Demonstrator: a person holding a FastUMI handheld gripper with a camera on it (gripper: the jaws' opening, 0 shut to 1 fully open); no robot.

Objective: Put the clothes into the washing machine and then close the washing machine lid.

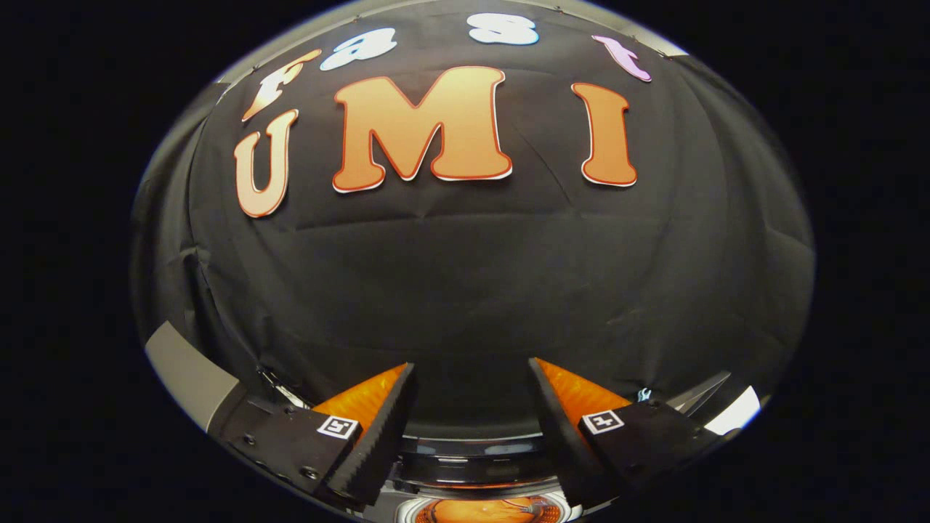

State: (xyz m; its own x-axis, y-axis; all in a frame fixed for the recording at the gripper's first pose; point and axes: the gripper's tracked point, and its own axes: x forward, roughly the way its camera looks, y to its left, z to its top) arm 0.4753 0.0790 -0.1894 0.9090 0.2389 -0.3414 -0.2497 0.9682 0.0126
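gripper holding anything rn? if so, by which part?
Nothing is held. The gripper is open, its black-and-orange fingers spread wide with only the black cloth wall beyond the gap. A glossy dark rim with an orange opening sits below them, untouched.

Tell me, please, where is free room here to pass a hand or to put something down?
The gripper is open, and the gap between its fingers holds nothing, so a hand could pass there, toward the black cloth wall. Low between the fingers it is crowded: the washing machine's dark rim and something orange under it. No bare flat surface for setting things down can be seen.
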